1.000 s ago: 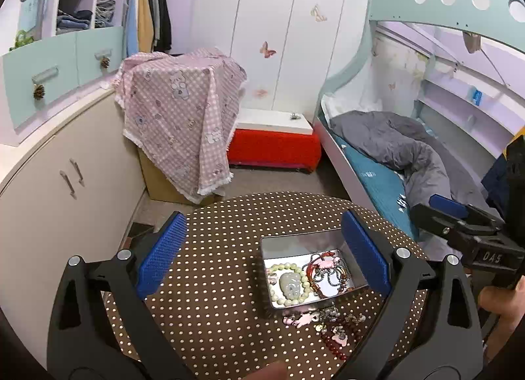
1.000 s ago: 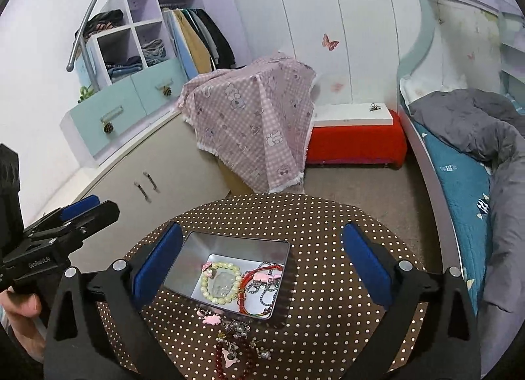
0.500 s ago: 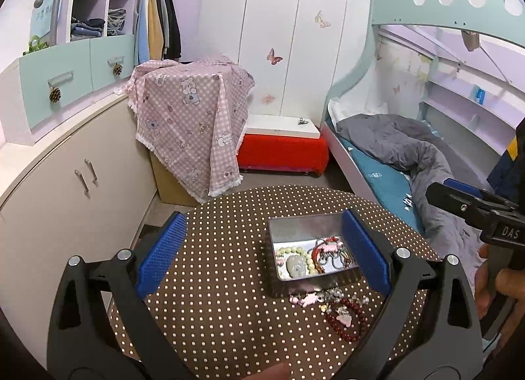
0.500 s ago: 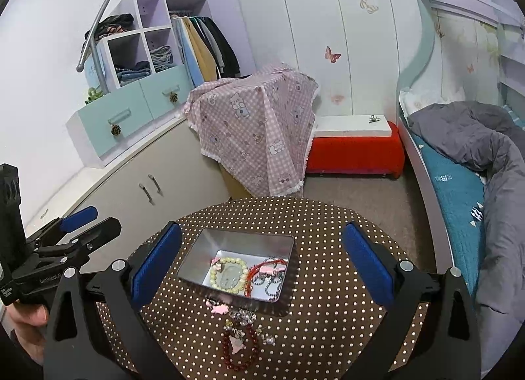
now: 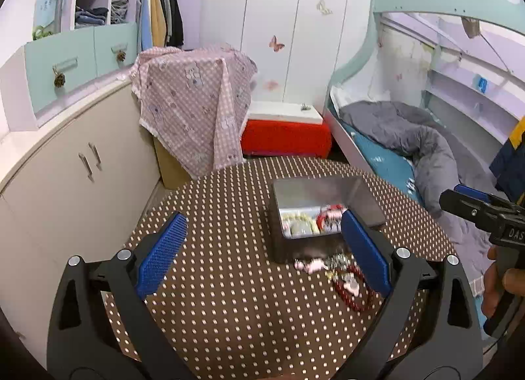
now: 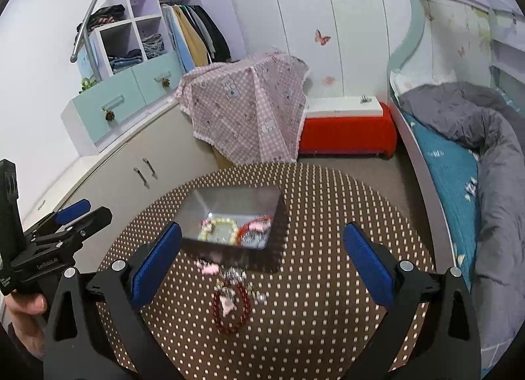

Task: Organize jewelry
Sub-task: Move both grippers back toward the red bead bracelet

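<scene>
right wrist view: the right gripper hangs above a round table covered in brown dotted cloth, its blue pads spread wide with nothing between them. an open metal tin sits at the centre of the frame; inside it lie a pale green bead bracelet and a red strand with small charms, the detail blurred. just below the tin, on the cloth, rest a pink charm, a silvery tangle and a dark red bead bracelet, all loose and close together; whether they touch cannot be told. left wrist view: the left gripper is likewise spread and empty, with the tin in the centre right of the frame and the loose pieces partly hidden behind its right-hand pad. judged from this layout, the step in hand is fetching a loose piece into the tin. to do it well, the gripper nearest the pile should descend squarely over one strand, ideally the dark red bracelet at the lower edge of the cluster, pinch a single bead run rather than the tangle, lift slowly so that neighbours drop free, and release low over a bare part of the tin floor. the other gripper may steady the tin wall, since a light tin is likely to slide.
</scene>
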